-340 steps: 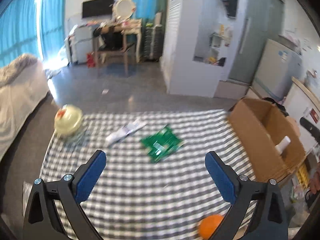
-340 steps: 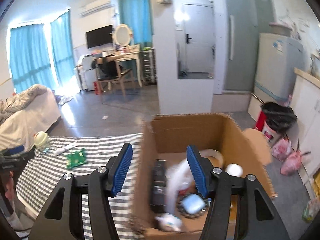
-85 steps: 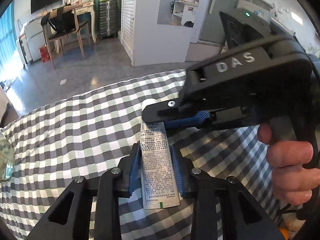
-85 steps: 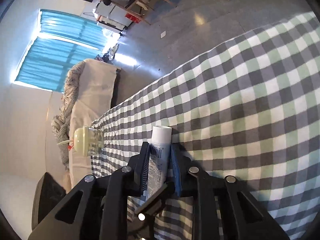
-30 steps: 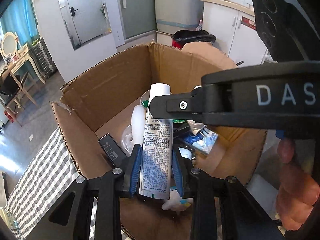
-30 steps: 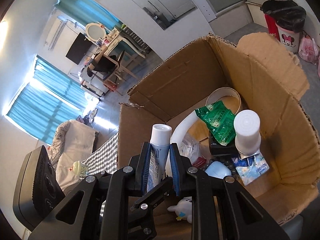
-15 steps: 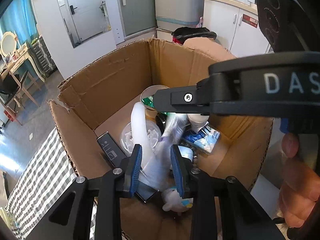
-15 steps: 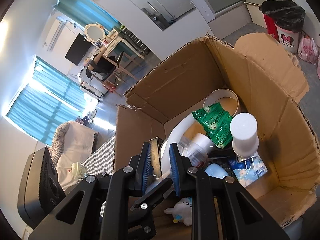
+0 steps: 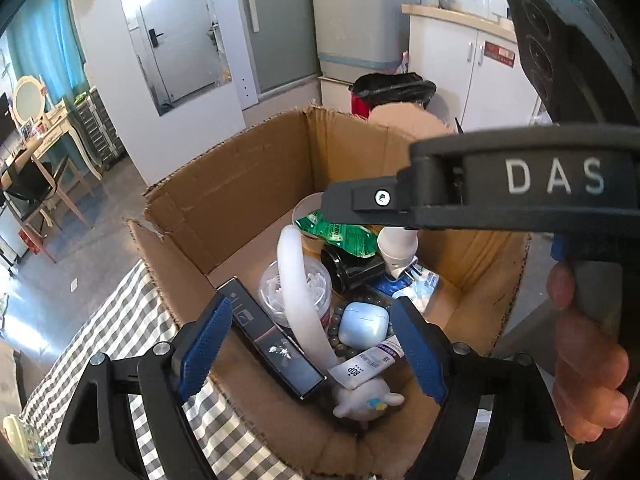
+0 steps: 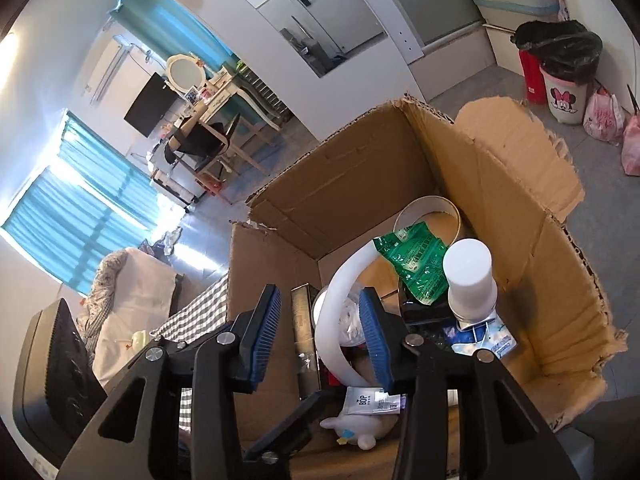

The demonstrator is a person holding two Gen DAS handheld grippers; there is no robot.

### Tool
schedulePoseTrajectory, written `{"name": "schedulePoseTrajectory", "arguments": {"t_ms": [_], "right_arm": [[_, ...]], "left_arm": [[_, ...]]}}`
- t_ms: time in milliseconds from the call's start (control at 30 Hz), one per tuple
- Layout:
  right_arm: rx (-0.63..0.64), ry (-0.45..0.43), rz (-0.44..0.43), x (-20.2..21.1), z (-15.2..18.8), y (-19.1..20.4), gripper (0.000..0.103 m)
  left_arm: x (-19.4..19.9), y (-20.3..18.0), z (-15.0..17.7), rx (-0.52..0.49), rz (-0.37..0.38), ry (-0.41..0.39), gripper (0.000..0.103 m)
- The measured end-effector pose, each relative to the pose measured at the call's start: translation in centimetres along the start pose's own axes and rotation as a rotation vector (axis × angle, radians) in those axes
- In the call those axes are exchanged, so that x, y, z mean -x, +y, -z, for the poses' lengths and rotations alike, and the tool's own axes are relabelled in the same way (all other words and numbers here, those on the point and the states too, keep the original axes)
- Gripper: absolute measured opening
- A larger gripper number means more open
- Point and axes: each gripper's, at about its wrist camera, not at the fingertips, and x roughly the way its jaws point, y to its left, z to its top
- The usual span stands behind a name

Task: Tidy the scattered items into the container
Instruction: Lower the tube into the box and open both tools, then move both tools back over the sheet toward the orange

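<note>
The open cardboard box (image 9: 248, 176) holds several items. The white tube (image 9: 368, 364) lies inside near the front, over a white toy (image 9: 366, 400); it also shows in the right wrist view (image 10: 374, 400). My left gripper (image 9: 316, 344) is open and empty above the box's front edge. My right gripper (image 10: 320, 336) is open and empty over the box (image 10: 520, 208), crossing the left wrist view at the upper right. A green packet (image 10: 418, 260), a white bottle (image 10: 470, 280) and a pale blue case (image 9: 362, 322) lie in the box.
The checked tablecloth (image 9: 120, 344) lies left of the box. A jar with a pale lid (image 10: 138, 338) stands far back on the cloth. A black-bagged bin (image 10: 564, 76) and white cabinets (image 9: 472, 68) stand behind the box.
Both grippers have opened wider and the white tube has dropped from them into the box, where it rests near the front.
</note>
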Motion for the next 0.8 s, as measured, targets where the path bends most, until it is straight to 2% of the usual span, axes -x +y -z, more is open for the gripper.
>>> {"name": "schedulePoseTrajectory", "arguments": {"t_ms": [167, 267, 400, 567, 633, 700, 800], "right_arm": [[0.044, -0.045, 0.056, 1.4, 0.4, 1.8, 0.044], [0.066, -0.081, 0.089, 2.4, 0.8, 2.8, 0.049], [0.093, -0.106, 0.133, 3.4, 1.5, 4.3, 0.051], [0.136, -0.135, 0.162, 4.4, 2.7, 6.4, 0.055], [0.158, -0.145, 0.171, 4.8, 3.2, 7.3, 0.056], [0.174, -0.149, 0.17, 5.2, 3.7, 8.2, 0.062], [0.207, -0.161, 0.174, 5.6, 4.6, 9.7, 0.062]], "left_arm": [[1.6, 1.2, 0.2, 0.053, -0.013, -0.009, 0.088], [3.2, 2.3, 0.8, 0.092, -0.032, -0.025, 0.09], [5.7, 3.9, 1.6, 0.151, -0.084, -0.053, 0.092], [8.9, 6.3, 3.2, 0.22, -0.143, -0.095, 0.098], [9.9, 7.1, 3.9, 0.245, -0.167, -0.105, 0.099], [10.8, 8.0, 4.6, 0.273, -0.181, -0.109, 0.099], [11.8, 9.1, 5.9, 0.307, -0.198, -0.11, 0.099]]}}
